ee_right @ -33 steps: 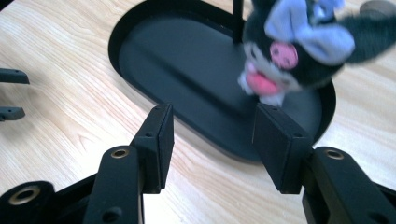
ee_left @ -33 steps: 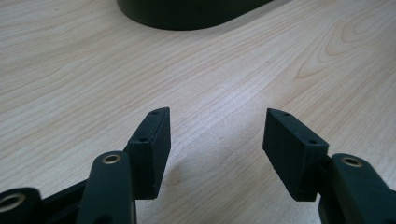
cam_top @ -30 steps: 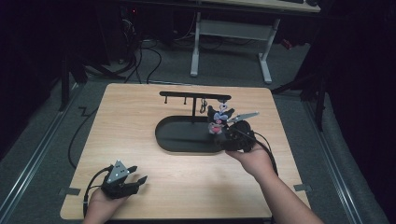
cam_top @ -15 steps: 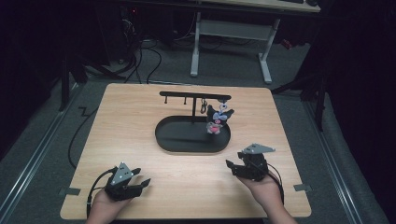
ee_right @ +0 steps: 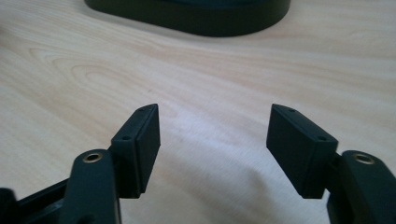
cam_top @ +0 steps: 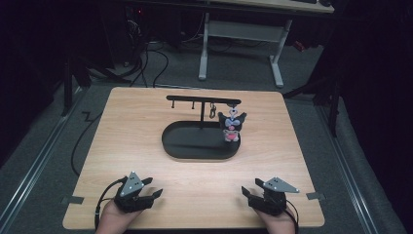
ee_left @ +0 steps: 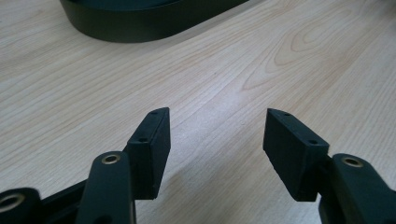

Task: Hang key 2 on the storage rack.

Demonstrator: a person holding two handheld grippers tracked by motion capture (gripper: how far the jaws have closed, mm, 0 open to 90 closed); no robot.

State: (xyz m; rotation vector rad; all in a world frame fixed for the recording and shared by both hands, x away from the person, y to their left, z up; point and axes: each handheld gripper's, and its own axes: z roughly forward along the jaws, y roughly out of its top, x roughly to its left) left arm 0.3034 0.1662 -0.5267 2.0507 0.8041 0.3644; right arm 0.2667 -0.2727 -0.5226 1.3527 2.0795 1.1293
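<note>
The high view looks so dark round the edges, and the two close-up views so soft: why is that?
High view: light falls on the table; the floor around sinks into black, and the hanging toy looks slightly blurred. Left gripper view: the left claw is sharp, while the black tray behind is out of focus. Right gripper view: the right claw casts a soft shadow on the pale wood.

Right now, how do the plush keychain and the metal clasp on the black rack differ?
The plush keychain is bulky, black and white with pink; the metal clasp is small, thin and bare. The plush keychain hangs from the right end of the rack and reaches down to the oval tray; the metal clasp hangs nearer the post, well above the tray. Both dangle from the same bar.
</note>
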